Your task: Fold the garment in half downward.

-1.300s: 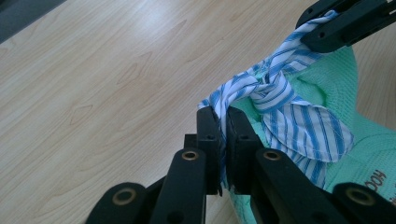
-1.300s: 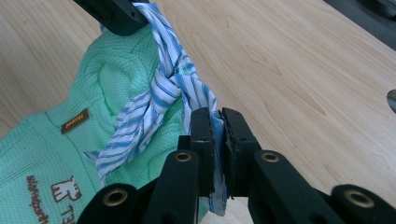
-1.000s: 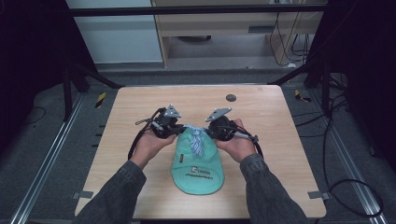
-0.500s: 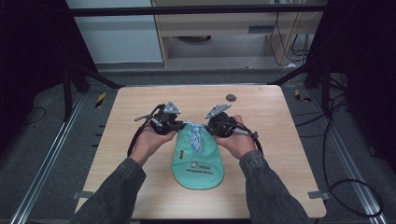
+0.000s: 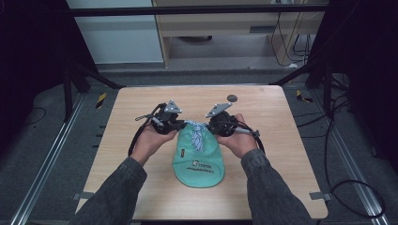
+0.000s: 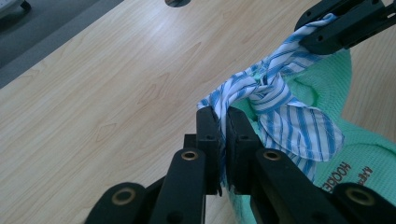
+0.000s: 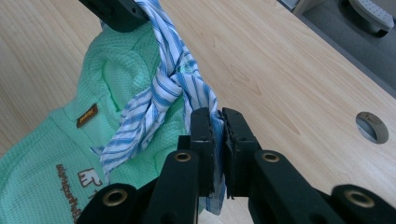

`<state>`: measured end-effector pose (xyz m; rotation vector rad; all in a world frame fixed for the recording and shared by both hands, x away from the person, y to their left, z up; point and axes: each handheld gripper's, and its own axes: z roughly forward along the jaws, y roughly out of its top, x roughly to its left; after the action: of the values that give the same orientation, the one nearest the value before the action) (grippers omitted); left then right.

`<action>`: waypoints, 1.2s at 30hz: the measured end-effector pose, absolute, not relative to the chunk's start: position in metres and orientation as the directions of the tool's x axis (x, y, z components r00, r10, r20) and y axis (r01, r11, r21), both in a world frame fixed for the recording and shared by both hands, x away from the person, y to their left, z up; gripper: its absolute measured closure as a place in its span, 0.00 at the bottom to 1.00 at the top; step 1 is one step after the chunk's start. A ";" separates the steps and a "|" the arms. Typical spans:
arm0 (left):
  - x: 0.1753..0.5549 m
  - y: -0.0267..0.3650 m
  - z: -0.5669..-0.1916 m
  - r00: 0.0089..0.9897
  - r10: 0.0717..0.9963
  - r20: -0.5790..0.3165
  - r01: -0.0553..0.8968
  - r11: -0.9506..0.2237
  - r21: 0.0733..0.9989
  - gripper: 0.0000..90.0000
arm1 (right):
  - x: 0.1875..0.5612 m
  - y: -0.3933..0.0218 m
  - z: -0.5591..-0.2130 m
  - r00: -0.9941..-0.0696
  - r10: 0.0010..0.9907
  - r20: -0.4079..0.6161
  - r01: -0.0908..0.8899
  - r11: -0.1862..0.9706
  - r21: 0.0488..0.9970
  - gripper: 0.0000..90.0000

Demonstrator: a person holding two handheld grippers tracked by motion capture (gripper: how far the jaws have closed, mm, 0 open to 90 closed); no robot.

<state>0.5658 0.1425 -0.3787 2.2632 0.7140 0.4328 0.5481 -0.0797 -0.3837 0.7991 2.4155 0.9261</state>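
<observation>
Both grippers are clamped on the blue-and-white striped cloth strip [image 6: 273,100]: the left gripper [image 6: 223,122] has one end pinched between its closed jaws, and the right gripper [image 7: 215,122] grips the other end the same way. The step in hand is judged to be the tightening of a knot, since a single knot is seen at the middle of the strip, drawn up between the two grippers. For the next move, the two ends would probably have to be pulled apart evenly, with the knot kept over the garment, so that neither end slips from the jaws. The strip is thin woven fabric, twisted at the knot and flaring into a loose flap below it. It is held just above the collar end of a mint-green waffle-knit garment [image 5: 199,161], folded flat, with a small brown label and printed lettering. The garment lies near the middle of the light wooden table [image 5: 141,101], between the person's hands.
</observation>
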 end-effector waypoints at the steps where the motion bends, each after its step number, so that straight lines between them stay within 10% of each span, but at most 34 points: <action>1: 0.566 0.143 -0.378 0.793 0.602 0.093 0.366 -0.593 0.717 0.95 | 0.548 -0.080 -0.382 -0.741 0.645 -0.186 0.357 0.613 0.705 0.93; 36: 0.591 0.134 -0.372 0.791 0.598 0.126 0.346 -0.608 0.714 0.95 | 0.574 -0.083 -0.382 -0.720 0.661 -0.211 0.354 0.611 0.708 0.93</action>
<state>0.5906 0.1337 -0.3722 2.2744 0.6958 0.4640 0.5739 -0.0834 -0.3820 0.8041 2.3806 0.9049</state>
